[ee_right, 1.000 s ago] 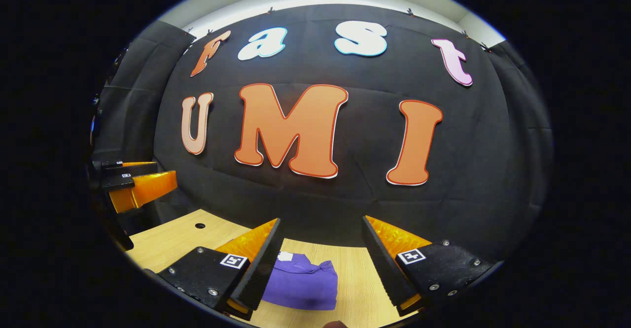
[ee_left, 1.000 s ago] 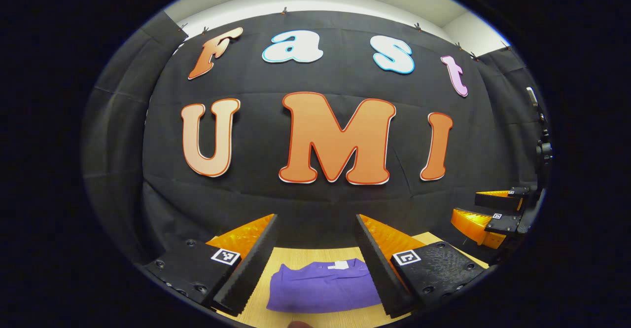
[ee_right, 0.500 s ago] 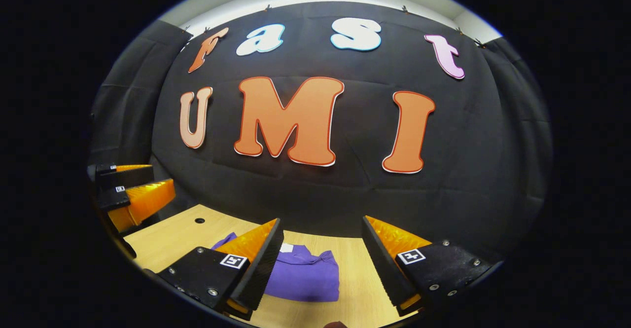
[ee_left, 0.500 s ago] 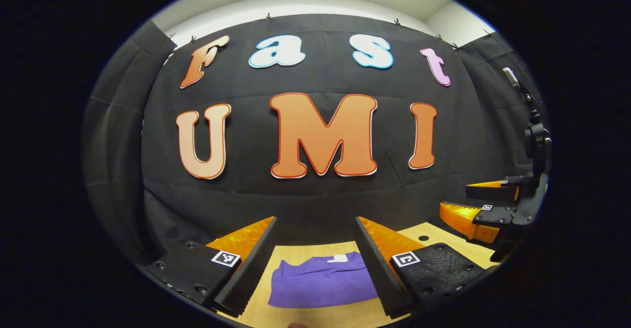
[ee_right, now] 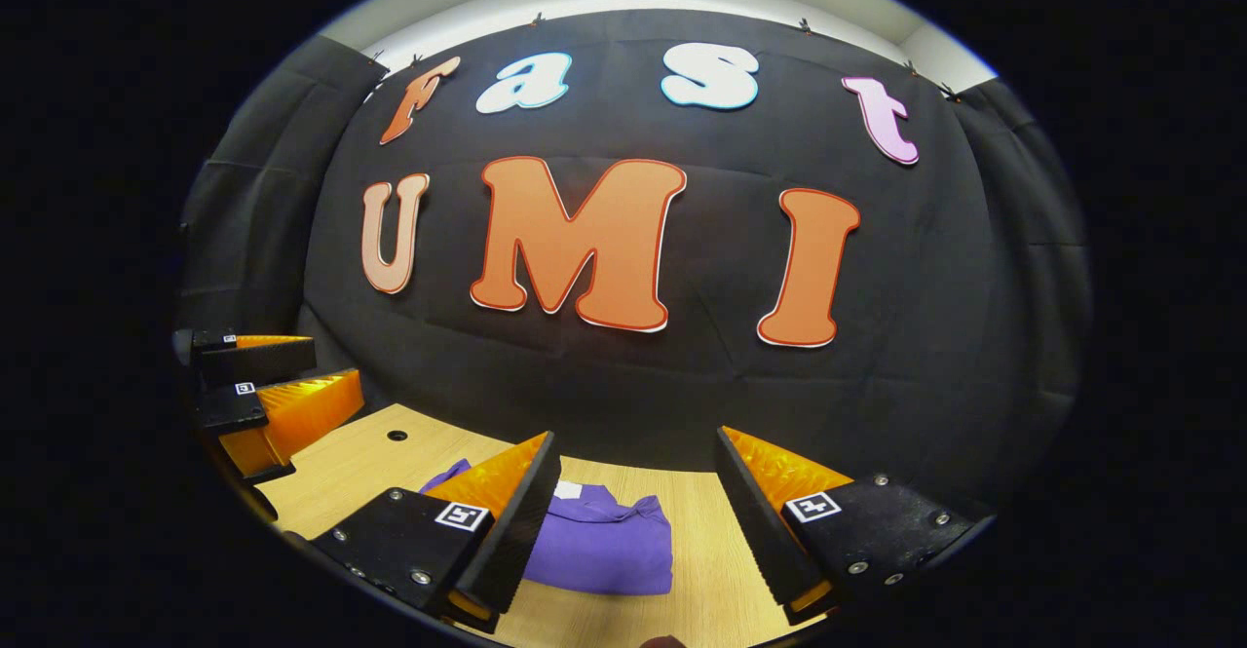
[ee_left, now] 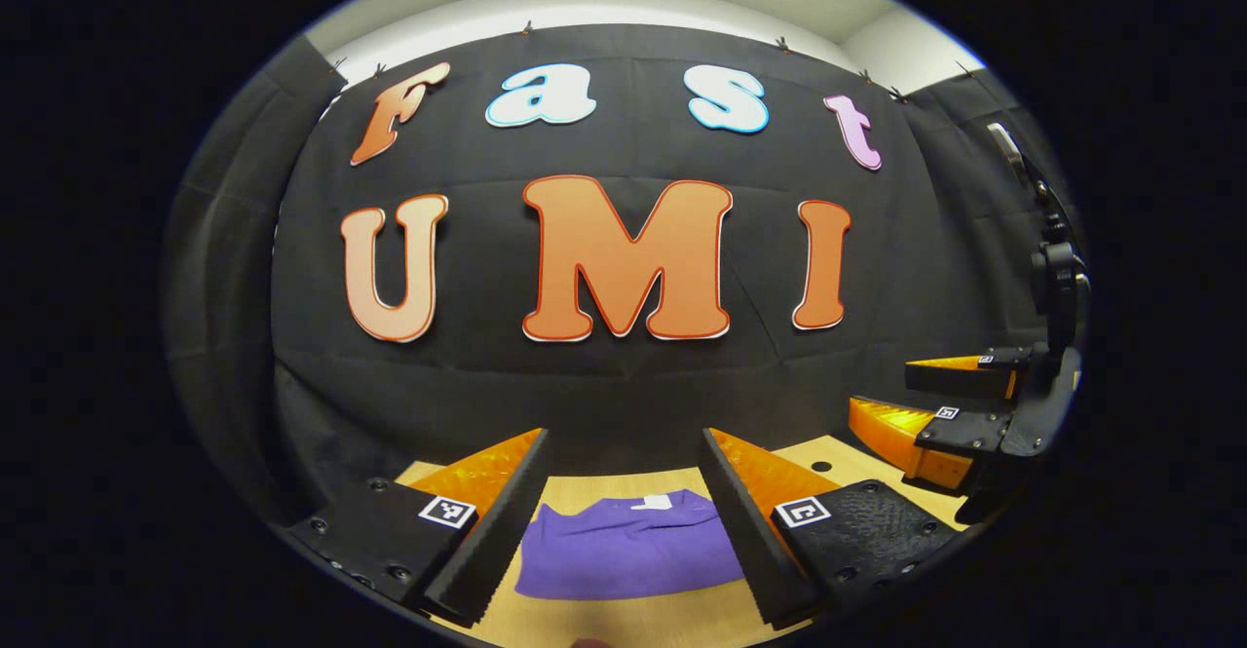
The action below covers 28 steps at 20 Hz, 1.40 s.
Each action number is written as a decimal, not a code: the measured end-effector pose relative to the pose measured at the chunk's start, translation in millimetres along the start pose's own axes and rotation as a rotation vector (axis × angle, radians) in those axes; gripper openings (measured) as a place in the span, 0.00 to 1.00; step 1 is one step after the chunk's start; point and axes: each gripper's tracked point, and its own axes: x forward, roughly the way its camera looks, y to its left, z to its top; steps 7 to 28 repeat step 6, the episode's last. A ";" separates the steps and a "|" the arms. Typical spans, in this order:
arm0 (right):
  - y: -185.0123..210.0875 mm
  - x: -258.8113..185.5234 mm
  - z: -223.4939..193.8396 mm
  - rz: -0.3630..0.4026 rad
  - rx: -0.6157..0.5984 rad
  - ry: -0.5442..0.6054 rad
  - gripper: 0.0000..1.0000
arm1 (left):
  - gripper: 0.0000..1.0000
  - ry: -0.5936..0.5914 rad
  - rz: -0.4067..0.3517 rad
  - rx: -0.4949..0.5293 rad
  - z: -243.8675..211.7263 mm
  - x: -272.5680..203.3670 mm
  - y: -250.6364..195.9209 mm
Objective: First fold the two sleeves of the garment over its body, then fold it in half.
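Observation:
A purple garment (ee_left: 628,555) lies folded into a compact rectangle on the wooden table (ee_left: 682,619), a white label (ee_left: 651,503) at its far edge. My left gripper (ee_left: 623,436) hovers above and in front of it, open, nothing between its fingers. My right gripper (ee_left: 880,387) appears at the right of the left gripper view, also open. In the right gripper view the garment (ee_right: 609,546) sits low and left of centre, partly behind my right gripper's (ee_right: 635,437) left finger (ee_right: 507,521). That gripper is open and holds nothing. At the left edge hangs my left gripper (ee_right: 336,363).
The black cloth wall stands right behind the table's far edge. A small round hole (ee_right: 396,435) is in the tabletop (ee_right: 370,463) left of the garment. A black stand with hardware (ee_left: 1057,268) rises at the far right in the left gripper view.
Both grippers have shifted a little while staying open, and more tabletop shows beyond the garment. The folded garment has not moved.

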 end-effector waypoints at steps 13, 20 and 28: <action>-0.2 4.0 -10.5 0.009 0.012 0.014 0.95 | 0.96 0.016 0.033 -0.013 -3.3 -2.9 11.6; -0.2 4.0 -10.5 0.009 0.012 0.014 0.95 | 0.96 0.016 0.033 -0.013 -3.3 -2.9 11.6; -0.2 4.0 -10.5 0.009 0.012 0.014 0.95 | 0.96 0.016 0.033 -0.013 -3.3 -2.9 11.6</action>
